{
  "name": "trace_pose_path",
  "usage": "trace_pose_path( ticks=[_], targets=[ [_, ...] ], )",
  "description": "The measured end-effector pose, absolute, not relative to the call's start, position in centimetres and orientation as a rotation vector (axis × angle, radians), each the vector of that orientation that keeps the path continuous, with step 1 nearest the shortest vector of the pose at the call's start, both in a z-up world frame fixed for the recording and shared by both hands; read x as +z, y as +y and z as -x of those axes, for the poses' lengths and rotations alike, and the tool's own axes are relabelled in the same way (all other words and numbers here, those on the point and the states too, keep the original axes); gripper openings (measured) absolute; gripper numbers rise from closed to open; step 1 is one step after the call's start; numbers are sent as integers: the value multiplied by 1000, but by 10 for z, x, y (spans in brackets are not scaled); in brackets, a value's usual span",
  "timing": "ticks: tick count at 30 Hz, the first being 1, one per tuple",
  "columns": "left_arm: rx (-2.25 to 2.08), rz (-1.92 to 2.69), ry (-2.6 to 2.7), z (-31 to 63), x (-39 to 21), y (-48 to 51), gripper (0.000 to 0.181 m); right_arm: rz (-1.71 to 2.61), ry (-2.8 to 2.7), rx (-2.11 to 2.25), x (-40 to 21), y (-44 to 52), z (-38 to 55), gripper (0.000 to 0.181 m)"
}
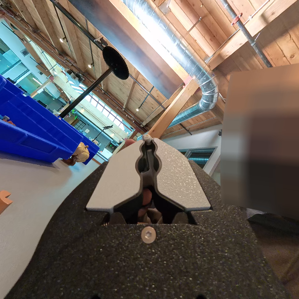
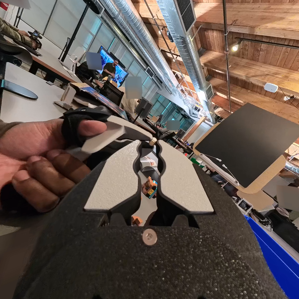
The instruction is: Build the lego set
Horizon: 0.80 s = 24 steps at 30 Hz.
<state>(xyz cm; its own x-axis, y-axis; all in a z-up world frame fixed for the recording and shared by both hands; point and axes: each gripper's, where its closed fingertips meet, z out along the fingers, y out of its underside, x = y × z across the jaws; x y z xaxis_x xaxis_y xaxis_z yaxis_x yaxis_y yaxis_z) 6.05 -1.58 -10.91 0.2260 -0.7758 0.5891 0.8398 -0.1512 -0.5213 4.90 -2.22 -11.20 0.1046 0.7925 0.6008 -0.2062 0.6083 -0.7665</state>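
Left gripper (image 1: 147, 141) is pinched on a tiny pale lego peg (image 1: 146, 138), held up off the table (image 1: 32, 202). Right gripper (image 2: 149, 142) stands slightly spread, peg tip just at its mouth (handoff, I'd guess). Risk: peg twists or pops out if the grip lands off-centre. Partly built lego model (image 2: 149, 188) sits on the table below. Blue bins (image 1: 37, 134) along the far edge, contents mostly hidden.

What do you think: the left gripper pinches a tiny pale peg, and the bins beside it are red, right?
Not quite. The bins are blue, not red, as the left wrist view shows. The left gripper does pinch a tiny pale peg.
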Motion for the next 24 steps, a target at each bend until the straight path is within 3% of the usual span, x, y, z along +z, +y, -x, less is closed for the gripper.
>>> trace_pose_path(
  ticks=[14, 24],
  targets=[
    [-1309, 1166, 30, -71, -117, -19, 7, 528, -1331, 810, -116, -22, -58, 7],
    [-868, 1380, 66, -46, -133, -10, 8, 560, -1333, 790, -118, 4, -78, 7]
  ],
)
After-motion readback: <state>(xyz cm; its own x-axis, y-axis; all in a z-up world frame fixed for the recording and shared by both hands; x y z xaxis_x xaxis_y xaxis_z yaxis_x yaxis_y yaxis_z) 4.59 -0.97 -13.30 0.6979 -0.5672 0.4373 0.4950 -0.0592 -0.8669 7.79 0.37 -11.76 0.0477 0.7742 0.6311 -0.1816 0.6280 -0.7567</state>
